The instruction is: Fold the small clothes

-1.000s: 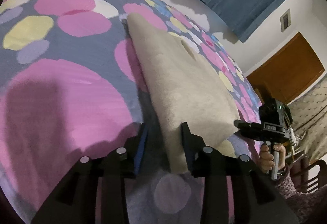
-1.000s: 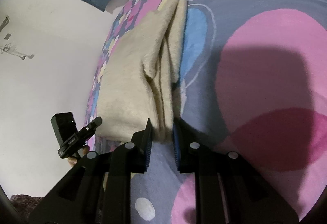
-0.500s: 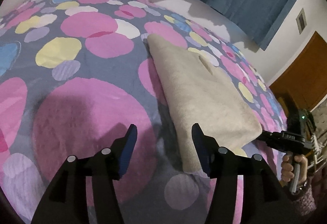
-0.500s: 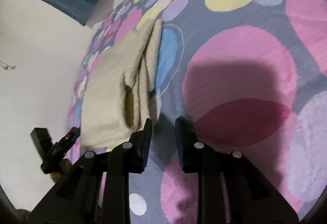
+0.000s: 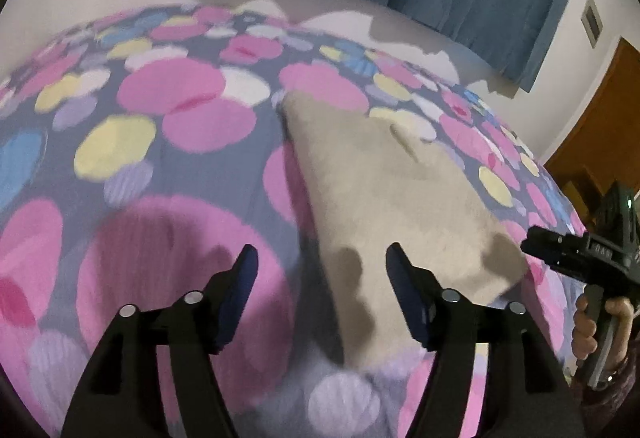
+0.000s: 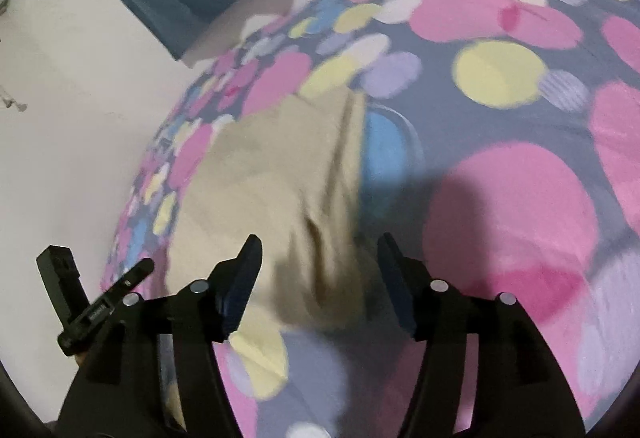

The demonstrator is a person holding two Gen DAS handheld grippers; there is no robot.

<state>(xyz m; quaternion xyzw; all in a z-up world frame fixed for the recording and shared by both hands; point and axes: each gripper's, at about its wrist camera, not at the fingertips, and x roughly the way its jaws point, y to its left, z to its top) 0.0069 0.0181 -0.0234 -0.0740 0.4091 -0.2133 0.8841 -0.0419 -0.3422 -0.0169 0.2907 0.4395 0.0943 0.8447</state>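
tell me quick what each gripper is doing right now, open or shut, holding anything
Left gripper: open, holding nothing, above the beige cloth.
Right gripper: open, holding nothing, above the same cloth.

The folded cloth (image 5: 384, 190) lies on the bedspread (image 5: 160, 142). The left gripper (image 5: 320, 270) hangs over the cloth's near left edge. The right gripper (image 6: 318, 258) hangs over its near right edge.

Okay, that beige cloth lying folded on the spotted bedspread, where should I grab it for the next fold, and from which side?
Probably take the beige cloth at its near short edge, one corner per hand-held gripper. It lies flat and long, running away from both cameras, so coming in low from the near end suits it. The left hand-held gripper and right hand-held gripper are both open near that edge, above the bedspread.
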